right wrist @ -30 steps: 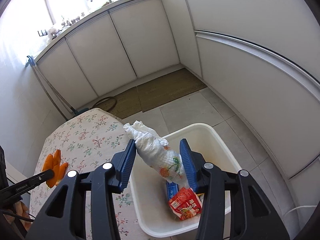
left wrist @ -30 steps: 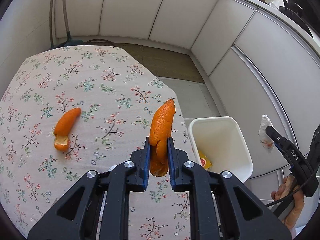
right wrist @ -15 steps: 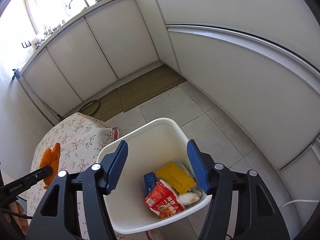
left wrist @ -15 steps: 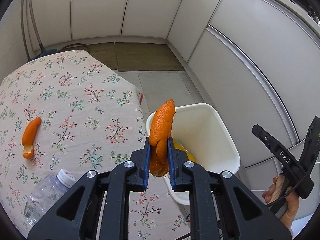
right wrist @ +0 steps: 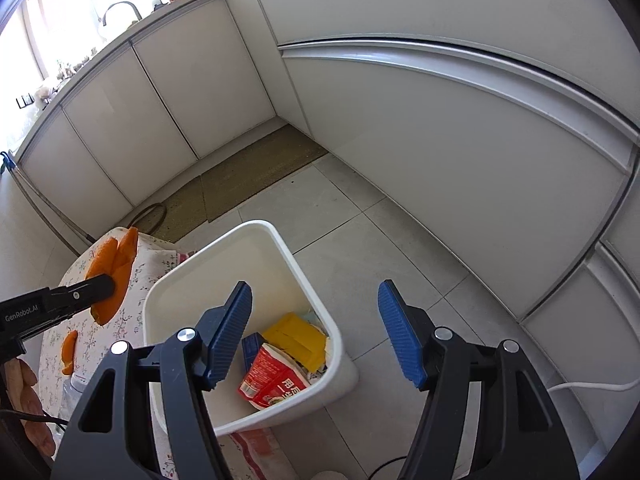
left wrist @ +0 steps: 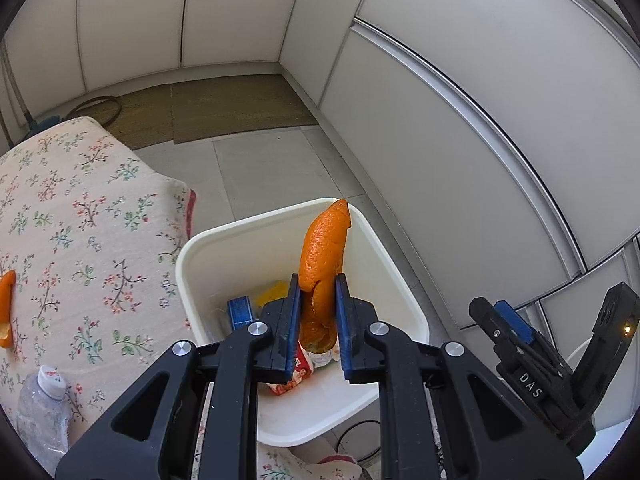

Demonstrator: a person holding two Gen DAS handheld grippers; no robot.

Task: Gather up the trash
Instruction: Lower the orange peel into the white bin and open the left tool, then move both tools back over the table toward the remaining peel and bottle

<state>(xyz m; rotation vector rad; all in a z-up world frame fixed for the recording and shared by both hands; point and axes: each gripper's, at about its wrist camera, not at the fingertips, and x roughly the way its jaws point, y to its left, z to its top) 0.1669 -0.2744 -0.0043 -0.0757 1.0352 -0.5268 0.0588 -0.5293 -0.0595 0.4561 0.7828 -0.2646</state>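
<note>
I am holding a curled strip of orange citrus peel (left wrist: 324,248) in the left gripper (left wrist: 318,312), clamped at its lower end with most of its length standing up past the blue pads. It is hanging over the mouth of the white square plastic waste bin (left wrist: 188,264) on the floor. I am judging the peel light, leathery and bendy, a little springy at the curl; the pith side may be tacky and could be clinging to a pad when the jaws part. The low pinch is working, gripping across the folded thickness.

The right gripper (right wrist: 316,332) is standing wide open and empty above the bin's near side.

A second, smaller orange peel piece (right wrist: 69,350) is lying on the counter under its floral cloth (left wrist: 92,216), beside a clear plastic bottle with a white cap (left wrist: 44,408); in the left wrist view that peel is cut by the frame edge.

Inside the bin I am making out a red printed wrapper (right wrist: 272,384), a yellow packet (right wrist: 296,336) and a blue carton (right wrist: 250,346). My own gripper bodies are hiding the bin's near wall and much of its floor, so anything else down there I cannot tell.
</note>
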